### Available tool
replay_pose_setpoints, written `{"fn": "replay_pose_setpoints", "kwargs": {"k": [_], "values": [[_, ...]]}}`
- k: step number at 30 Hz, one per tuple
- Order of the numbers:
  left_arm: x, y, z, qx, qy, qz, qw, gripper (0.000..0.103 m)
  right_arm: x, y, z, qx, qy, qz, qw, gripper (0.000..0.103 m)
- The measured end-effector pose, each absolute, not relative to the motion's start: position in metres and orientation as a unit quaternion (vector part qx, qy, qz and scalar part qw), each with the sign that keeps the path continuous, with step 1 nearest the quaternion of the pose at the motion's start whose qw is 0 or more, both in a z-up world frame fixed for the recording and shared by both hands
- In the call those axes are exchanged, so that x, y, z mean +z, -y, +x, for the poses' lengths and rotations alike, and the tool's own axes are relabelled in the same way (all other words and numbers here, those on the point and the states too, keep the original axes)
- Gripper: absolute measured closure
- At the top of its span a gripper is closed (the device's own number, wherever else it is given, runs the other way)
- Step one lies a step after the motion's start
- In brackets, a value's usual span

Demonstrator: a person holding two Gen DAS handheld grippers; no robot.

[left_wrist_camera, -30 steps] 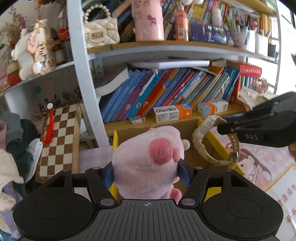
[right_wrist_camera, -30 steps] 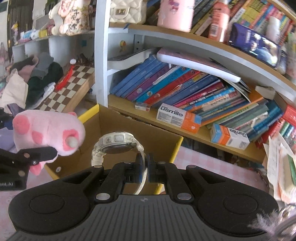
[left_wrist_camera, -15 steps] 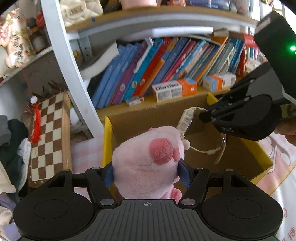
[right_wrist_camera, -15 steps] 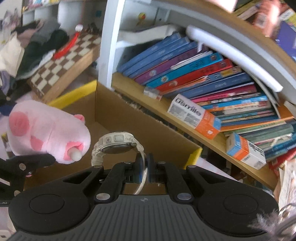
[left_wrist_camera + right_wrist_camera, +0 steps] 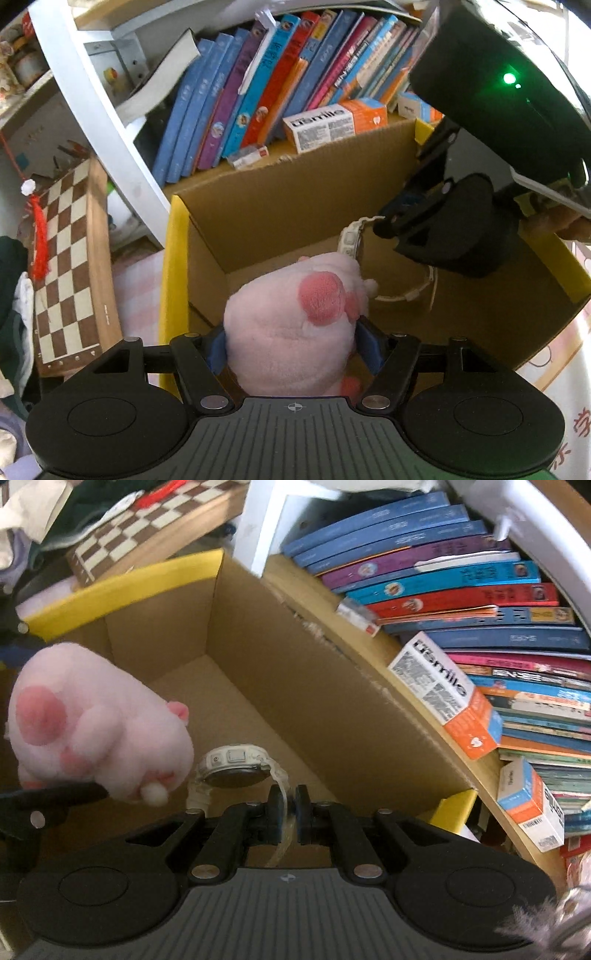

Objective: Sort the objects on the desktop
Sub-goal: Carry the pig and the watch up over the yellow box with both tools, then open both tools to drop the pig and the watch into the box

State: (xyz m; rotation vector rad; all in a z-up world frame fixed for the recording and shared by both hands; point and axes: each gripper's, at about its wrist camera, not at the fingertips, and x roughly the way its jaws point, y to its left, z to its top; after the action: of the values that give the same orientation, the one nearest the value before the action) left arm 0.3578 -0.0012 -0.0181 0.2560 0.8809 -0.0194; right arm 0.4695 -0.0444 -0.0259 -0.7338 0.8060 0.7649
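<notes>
Claws first: the left claw [image 5: 291, 349] clamps a pink plush pig [image 5: 295, 328] low in the frame's centre, the right claw [image 5: 290, 812] pinches a white watch [image 5: 232, 766] by its strap, both over the open cardboard box [image 5: 295, 672] beside a bookshelf [image 5: 480, 627].

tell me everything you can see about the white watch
The white watch is a chunky, plastic-looking sports watch with a round dark face, a cream bezel with side buttons and a pale translucent strap. The right tongs pinch the strap edge-on, so the case hangs face sideways above the open cardboard box. It sits right beside the pink plush pig; contact is unclear.
</notes>
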Motion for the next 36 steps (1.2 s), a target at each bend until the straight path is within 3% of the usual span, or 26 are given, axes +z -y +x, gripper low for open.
{"fn": "replay_pose_setpoints", "kwargs": {"k": [12, 14, 18, 36], "values": [[-0.02, 0.001, 0.362, -0.001, -0.435, 0.131, 0.891, 0.03, -0.029, 0.04, 0.473, 0.35, -0.384, -0.351, 0.779, 0.092], [-0.018, 0.002, 0.362, 0.003, -0.432, 0.138, 0.891, 0.03, -0.028, 0.04, 0.472, 0.347, -0.382, -0.351, 0.781, 0.089], [-0.013, 0.003, 0.359, 0.01, -0.426, 0.145, 0.893, 0.025, -0.024, 0.043, 0.472, 0.346, -0.376, -0.349, 0.786, 0.068], [0.032, 0.011, 0.318, 0.034, -0.362, 0.148, 0.92, 0.018, 0.053, 0.097, 0.445, 0.353, -0.31, -0.244, 0.848, 0.051]]}}
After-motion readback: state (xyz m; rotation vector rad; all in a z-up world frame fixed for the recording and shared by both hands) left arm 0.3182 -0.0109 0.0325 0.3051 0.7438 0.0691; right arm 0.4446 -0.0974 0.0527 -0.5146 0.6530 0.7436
